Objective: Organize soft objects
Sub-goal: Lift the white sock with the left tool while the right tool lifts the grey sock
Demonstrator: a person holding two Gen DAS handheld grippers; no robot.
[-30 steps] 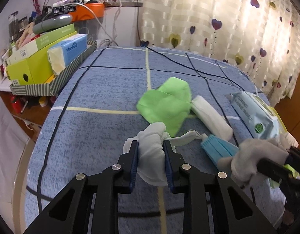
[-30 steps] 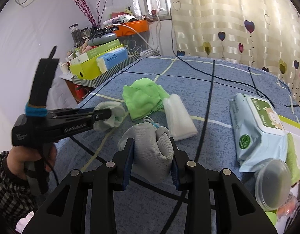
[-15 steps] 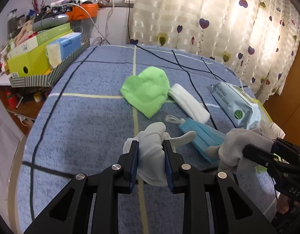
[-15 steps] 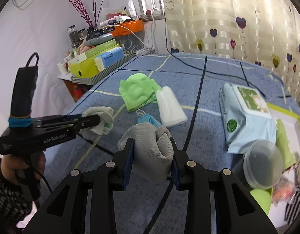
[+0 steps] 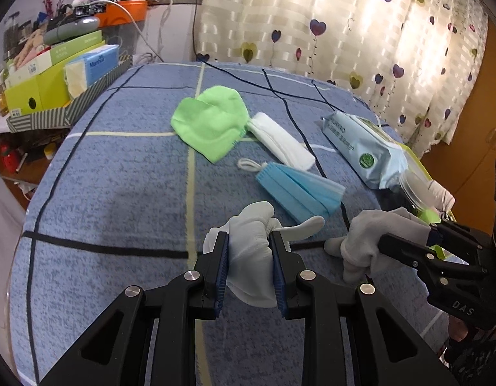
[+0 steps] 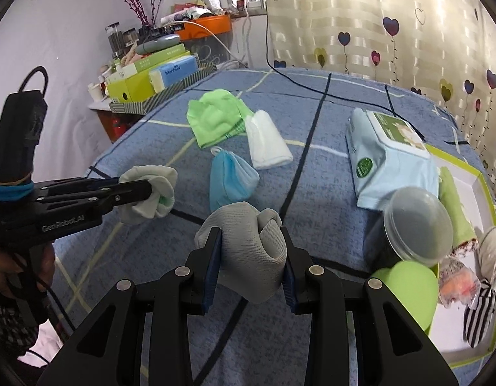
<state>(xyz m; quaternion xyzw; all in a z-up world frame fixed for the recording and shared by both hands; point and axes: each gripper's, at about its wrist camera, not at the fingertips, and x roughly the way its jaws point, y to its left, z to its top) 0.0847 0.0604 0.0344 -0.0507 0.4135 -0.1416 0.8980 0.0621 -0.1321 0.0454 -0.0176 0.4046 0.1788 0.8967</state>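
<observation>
Both tongs are loaded, each lifted clear of the blue checked bed (image 5: 119, 177). The left tongs (image 5: 249, 251) pinch a bunched white glove (image 5: 252, 241) between their blue pads, one glove finger poking out to the right. The right tongs (image 6: 251, 251) pinch a bunched grey glove (image 6: 248, 241), which in the left wrist view hangs just to the right of the white one, apart from it.

What the next move turns on, by my reading, is the green-rimmed tray (image 6: 473, 167) at the bed's right edge (it already holds a folded green cloth (image 6: 453, 206) and a striped piece). It lies to the right of the right tongs and near them, so the right hand is far the nearer, while the left would have to cross over. The clear lidded tub (image 6: 415, 222) and the wipes pack (image 6: 389, 157) stand beside the tray on the near approach.
</observation>
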